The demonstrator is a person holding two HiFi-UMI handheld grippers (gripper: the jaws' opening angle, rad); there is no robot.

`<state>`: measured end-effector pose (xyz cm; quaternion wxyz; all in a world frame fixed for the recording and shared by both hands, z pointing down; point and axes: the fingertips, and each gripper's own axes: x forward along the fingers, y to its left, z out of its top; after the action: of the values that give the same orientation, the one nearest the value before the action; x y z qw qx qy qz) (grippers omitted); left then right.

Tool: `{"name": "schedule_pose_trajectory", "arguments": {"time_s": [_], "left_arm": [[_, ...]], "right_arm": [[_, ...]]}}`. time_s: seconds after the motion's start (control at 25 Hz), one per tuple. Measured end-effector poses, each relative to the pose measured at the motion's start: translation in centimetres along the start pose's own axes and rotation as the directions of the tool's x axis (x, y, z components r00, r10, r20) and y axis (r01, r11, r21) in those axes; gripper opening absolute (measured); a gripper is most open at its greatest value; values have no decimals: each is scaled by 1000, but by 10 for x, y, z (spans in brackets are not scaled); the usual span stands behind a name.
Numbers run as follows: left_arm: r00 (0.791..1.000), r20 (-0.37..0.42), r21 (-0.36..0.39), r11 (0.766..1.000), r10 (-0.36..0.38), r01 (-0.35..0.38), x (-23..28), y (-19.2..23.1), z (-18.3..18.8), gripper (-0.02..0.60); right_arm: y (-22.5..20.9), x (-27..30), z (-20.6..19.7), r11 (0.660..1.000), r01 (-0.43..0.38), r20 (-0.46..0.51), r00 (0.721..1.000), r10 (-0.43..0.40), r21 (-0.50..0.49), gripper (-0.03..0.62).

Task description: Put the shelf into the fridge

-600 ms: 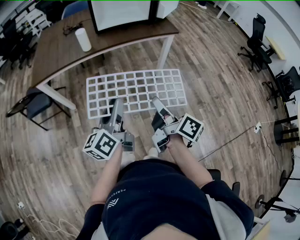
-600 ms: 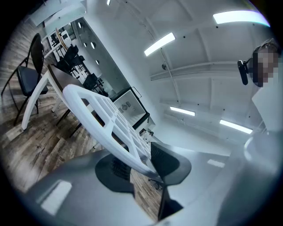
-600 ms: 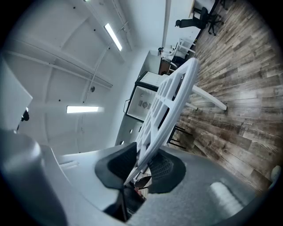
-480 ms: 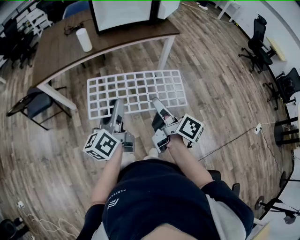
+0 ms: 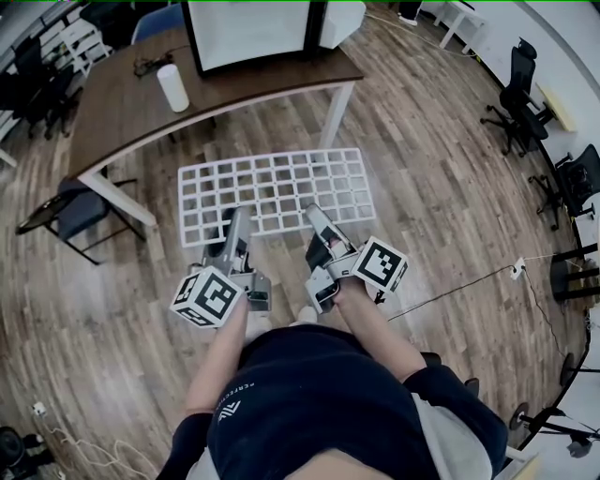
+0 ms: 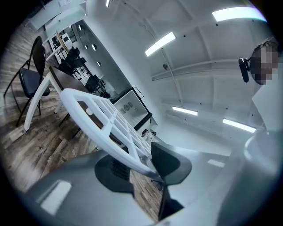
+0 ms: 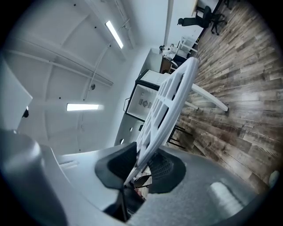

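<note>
Head view: the shelf (image 5: 277, 187) is a flat white lattice of thin straight bars forming small square cells inside a rounded rim. It is held clear above the wood-plank floor (image 5: 459, 206). Its long axis runs left to right across the person's front. Its short sides point away from the body toward the desk (image 5: 122, 98), and it lies roughly level.

The left gripper (image 5: 239, 220) and right gripper (image 5: 315, 216) are grey and blocky, each carrying a marker cube. They are side by side on the shelf's near long edge, left of its middle.

In the left gripper view, the left gripper (image 6: 141, 165) is clenched on the shelf (image 6: 104, 126), with the rim running between its dark ribbed pads. In the right gripper view, the right gripper (image 7: 140, 170) likewise clamps the shelf (image 7: 170, 99) at its rim.

The desk has a smooth brown top on white legs. It carries a white cylinder (image 5: 172, 87) and a black-edged white box (image 5: 253, 28). The shelf's far edge is near the desk's front leg (image 5: 336, 111). A dark folding chair (image 5: 80, 211) stands to the left, near the shelf's left end. To the right there is open floor, and black office chairs (image 5: 514, 89) are well apart.
</note>
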<state>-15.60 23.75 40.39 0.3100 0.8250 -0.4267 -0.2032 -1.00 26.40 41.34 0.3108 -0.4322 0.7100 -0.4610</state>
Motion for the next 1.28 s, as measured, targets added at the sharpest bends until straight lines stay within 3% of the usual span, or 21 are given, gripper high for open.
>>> {"name": "schedule_pose_trajectory", "arguments": {"time_s": [0.32, 0.96, 1.28], "left_arm": [[1000, 2, 25, 1000, 15, -15, 21, -3, -9, 137], [998, 7, -14, 998, 56, -56, 63, -12, -45, 138], [996, 8, 13, 996, 87, -87, 76, -4, -39, 140]], "right_arm": [[-15, 1, 20, 999, 42, -16, 999, -42, -20, 78], [-48, -2, 66, 997, 59, -58, 996, -62, -53, 81], [-56, 17, 71, 998, 54, -78, 995, -57, -38, 84]]}}
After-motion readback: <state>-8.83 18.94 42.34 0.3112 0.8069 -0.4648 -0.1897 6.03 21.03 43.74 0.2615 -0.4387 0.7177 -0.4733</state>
